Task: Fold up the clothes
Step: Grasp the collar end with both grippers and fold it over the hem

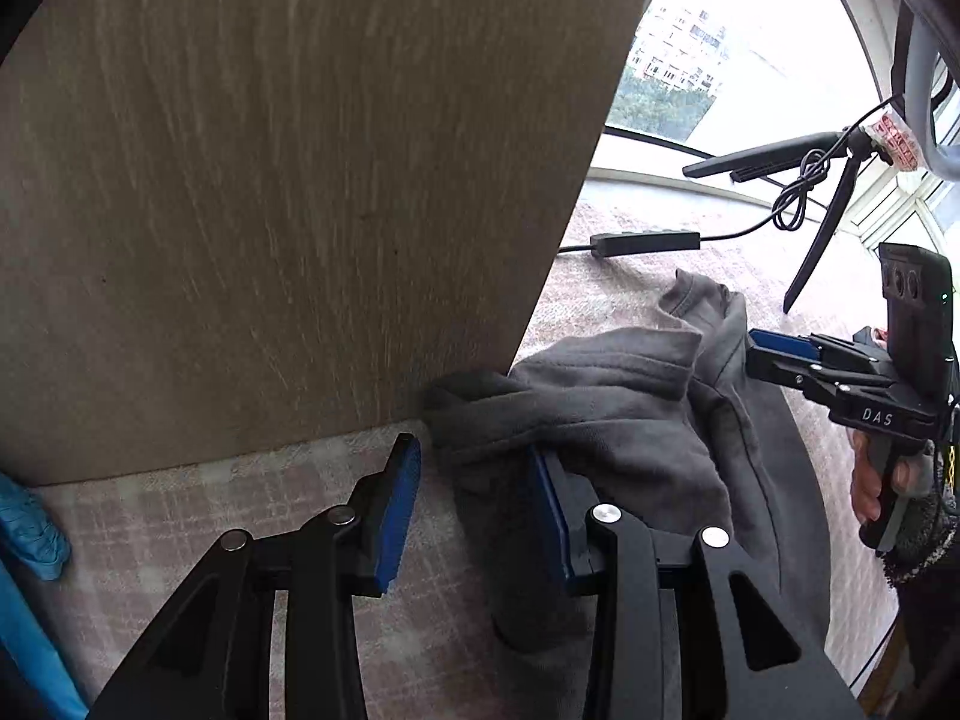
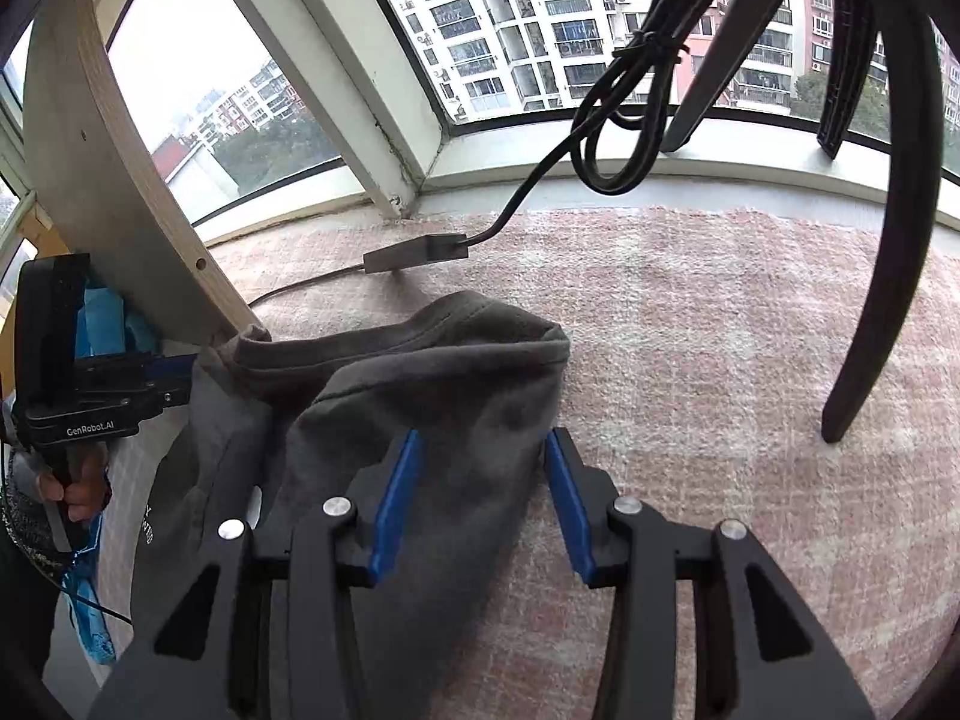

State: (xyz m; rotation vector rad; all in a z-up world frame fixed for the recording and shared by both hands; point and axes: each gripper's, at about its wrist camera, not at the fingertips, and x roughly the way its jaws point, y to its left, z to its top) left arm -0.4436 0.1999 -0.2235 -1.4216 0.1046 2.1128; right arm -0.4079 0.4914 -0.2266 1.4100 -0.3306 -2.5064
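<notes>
One left hand-held gripper (image 1: 474, 480) and one right hand-held gripper (image 2: 480, 480) both stand wide, holding nothing. One grey garment (image 2: 432, 396) lies crumpled on the pink rug (image 2: 720, 360), its folds between the right fingers and against the left gripper's right finger. Beyond it lies one power strip (image 2: 414, 253). Only the left view shows the wooden panel (image 1: 270, 180) broadside; only the right shows the apartment blocks (image 2: 510, 30) clearly.
</notes>
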